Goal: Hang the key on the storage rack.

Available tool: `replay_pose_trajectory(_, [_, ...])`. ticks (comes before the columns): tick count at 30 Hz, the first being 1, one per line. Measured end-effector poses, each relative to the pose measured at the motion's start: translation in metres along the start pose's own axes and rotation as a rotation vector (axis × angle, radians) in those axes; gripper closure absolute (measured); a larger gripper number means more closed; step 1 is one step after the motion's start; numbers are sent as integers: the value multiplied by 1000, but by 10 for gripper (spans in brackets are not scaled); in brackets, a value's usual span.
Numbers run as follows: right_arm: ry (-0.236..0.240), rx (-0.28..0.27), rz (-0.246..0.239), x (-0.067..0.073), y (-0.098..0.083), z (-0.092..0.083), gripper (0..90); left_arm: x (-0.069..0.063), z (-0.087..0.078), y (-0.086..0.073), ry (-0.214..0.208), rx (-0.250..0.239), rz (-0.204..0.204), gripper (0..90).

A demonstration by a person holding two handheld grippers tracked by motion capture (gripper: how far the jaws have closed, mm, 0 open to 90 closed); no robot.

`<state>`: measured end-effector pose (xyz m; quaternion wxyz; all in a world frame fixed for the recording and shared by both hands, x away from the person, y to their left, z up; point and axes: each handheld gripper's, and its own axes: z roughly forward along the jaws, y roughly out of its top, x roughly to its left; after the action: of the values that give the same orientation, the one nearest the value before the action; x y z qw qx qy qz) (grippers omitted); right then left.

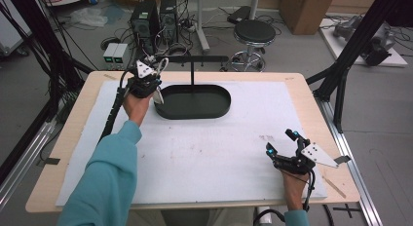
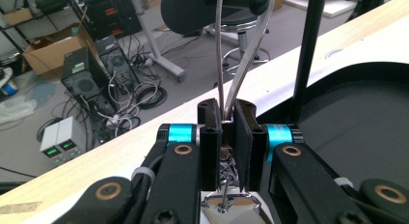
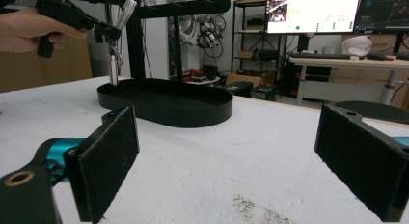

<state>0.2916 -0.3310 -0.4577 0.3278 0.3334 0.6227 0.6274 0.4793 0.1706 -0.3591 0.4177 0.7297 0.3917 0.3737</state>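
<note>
Left gripper clamped on a metal key ring with small pieces dangling, held up at the black tray's left end, near the stand, likely for hanging. Right gripper rests wide open on the white mat.

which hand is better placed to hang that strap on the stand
Left. The left gripper is shut on the strap loop right beside the stand's post, above the black tray. The right gripper rests open, far off on the mat.

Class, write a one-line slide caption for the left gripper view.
Left gripper shut on a strap loop beside the black tray.
</note>
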Motion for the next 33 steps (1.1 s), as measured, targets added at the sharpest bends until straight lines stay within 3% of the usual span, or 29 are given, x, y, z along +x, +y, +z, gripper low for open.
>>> replay_pose_trajectory(3, [1, 0, -1, 0, 0, 0, 78, -1, 1, -1, 9, 7, 14, 815])
replay_pose_trajectory(15, [0, 0, -1, 0, 0, 0, 78, 5, 8, -6, 24, 32, 0, 815])
replay_pose_trajectory(21, [1, -4, -5, 0, 0, 0, 78, 8, 14, -11, 4, 55, -31, 814])
replay_pose_trajectory(33, [0, -4, -6, 0, 0, 0, 78, 12, 17, -14, -41, 45, -44, 780])
